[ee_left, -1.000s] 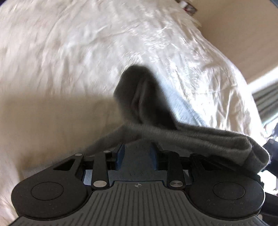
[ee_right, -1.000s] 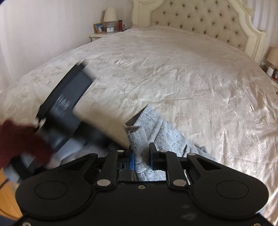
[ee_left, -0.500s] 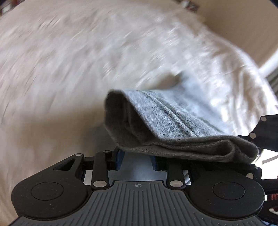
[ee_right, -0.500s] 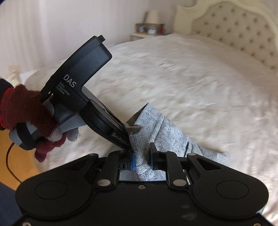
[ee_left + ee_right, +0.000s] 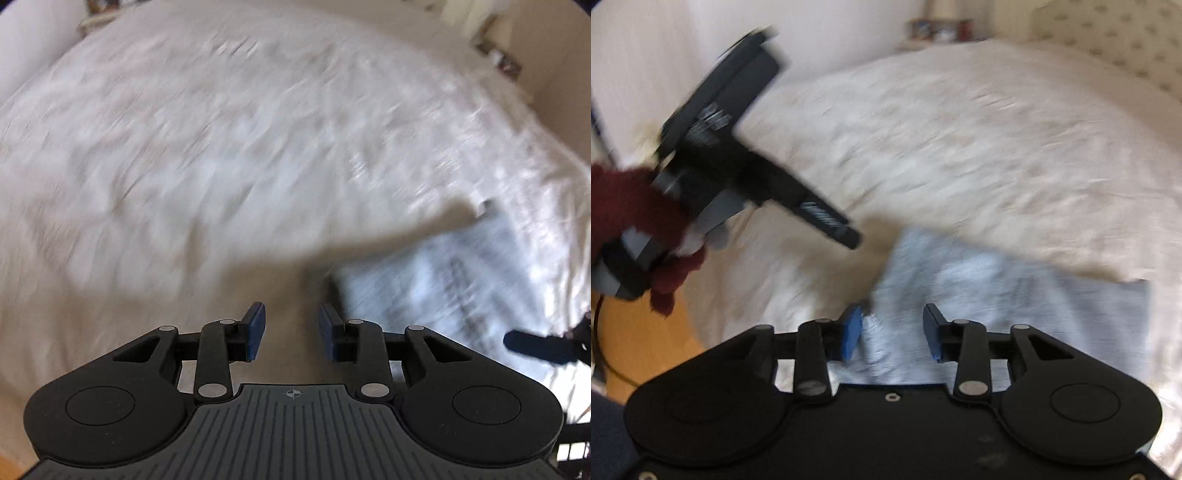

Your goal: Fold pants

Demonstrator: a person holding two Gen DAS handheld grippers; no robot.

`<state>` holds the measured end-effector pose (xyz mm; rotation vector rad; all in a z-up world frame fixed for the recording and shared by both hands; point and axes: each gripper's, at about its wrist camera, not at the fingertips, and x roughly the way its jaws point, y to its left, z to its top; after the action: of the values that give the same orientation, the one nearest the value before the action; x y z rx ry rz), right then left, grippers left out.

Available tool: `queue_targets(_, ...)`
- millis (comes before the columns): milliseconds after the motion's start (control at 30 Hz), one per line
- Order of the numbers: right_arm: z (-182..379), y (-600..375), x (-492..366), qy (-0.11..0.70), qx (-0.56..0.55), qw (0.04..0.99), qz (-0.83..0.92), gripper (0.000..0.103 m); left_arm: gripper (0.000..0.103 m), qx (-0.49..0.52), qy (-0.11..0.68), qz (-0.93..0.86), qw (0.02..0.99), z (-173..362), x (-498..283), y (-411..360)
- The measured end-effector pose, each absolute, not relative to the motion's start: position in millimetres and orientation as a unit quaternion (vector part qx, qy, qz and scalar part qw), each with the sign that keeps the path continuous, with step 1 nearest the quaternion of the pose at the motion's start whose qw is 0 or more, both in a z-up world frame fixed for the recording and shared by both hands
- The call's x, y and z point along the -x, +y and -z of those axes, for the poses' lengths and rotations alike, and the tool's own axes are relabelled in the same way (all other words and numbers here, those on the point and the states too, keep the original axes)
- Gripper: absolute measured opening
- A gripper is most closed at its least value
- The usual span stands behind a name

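Broadly, a wide bed (image 5: pixel 979 155) under a pale, patterned cream bedspread (image 5: pixel 221 147) fills both blurred views, with a tufted headboard (image 5: pixel 1108 40) at its far end and a strip of wooden floor (image 5: pixel 639 332) showing at the near edge. On the bedspread, close to that near edge, the light grey pants (image 5: pixel 997 288) lie folded into a flat, roughly rectangular bundle. The left gripper (image 5: pixel 291 328) hovers over bare bedspread just beside the pants, its blue-padded jaws spread with nothing between them. It is held by a hand in a dark red glove (image 5: pixel 635 218). The right gripper (image 5: pixel 892 332) sits low over the near edge of the pants; its jaws are opening, the grey cloth lying loose in the gap with neither pad clearly pressing on it.
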<state>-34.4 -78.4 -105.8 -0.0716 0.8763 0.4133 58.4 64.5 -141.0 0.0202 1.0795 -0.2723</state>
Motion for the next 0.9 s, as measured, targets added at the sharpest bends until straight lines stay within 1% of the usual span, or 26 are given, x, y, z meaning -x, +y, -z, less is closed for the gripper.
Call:
queue_targets(100, 107.0, -118.2, 21.1, 0.426, -0.009, 0.899, -0.102, 0.039, 0.031, -0.020, 0.495, 0.181, 0.850, 133.3, -65.5, 26.7)
queue_targets(167, 118.1, -140.3, 10.3, 0.440, -0.037, 0.896, -0.047, 0.035, 0.031, -0.038, 0.491, 0.209, 0.845, 136.6, -63.7, 6.6)
queue_targets(233, 134.2, -159.2, 4.3, 0.463, -0.072, 0.883, -0.006, 0.035, 0.031, -0.050, 0.500, 0.231, 0.833, 145.5, -55.9, -8.3)
queue_targets(300, 154.0, -169.3, 0.8, 0.491, -0.096, 0.866, 0.015, 0.032, 0.031, -0.066, 0.517, 0.250, 0.816, 160.7, -42.4, -16.9)
queue_targets(400, 174.7, -160.6, 10.7, 0.528, -0.098, 0.844, -0.002, 0.032, 0.032, -0.113, 0.544, 0.254, 0.792, 188.6, -15.0, -15.7)
queue_targets(467, 179.8, -142.3, 25.7, 0.536, -0.073, 0.840, -0.035, 0.032, 0.038, -0.122, 0.562, 0.239, 0.783, 202.1, 0.4, -5.7)
queue_targets(500, 179.9, -135.7, 32.2, 0.537, -0.057, 0.840, -0.049, 0.029, 0.038, -0.114, 0.568, 0.230, 0.782, 205.4, 5.3, 0.5)
queue_targets(567, 178.2, -123.2, 41.2, 0.537, -0.042, 0.838, -0.088, 0.028, 0.045, -0.093, 0.575, 0.214, 0.784, 203.6, 9.9, 12.1)
queue_targets(600, 176.0, -117.6, 45.1, 0.538, -0.039, 0.835, -0.106, 0.029, 0.046, -0.088, 0.579, 0.205, 0.784, 202.5, 10.2, 14.7)
queue_targets(667, 164.2, -109.8, 49.3, 0.523, -0.019, 0.843, -0.128, 0.034, 0.046, -0.072, 0.575, 0.195, 0.791, 193.4, 8.2, 16.6)
queue_targets(733, 151.5, -113.2, 50.8, 0.501, -0.023, 0.855, -0.133, 0.032, 0.046, -0.073, 0.554, 0.189, 0.808, 178.7, 5.2, 12.2)
queue_targets(800, 145.3, -125.9, 43.4, 0.491, -0.041, 0.861, -0.125, 0.032, 0.046, -0.073, 0.534, 0.191, 0.820, 168.9, -0.9, 4.1)
queue_targets(900, 148.2, -145.3, 25.4, 0.489, -0.047, 0.864, -0.112, 0.032, 0.046, -0.078, 0.531, 0.182, 0.824, 173.9, -16.3, -11.3)
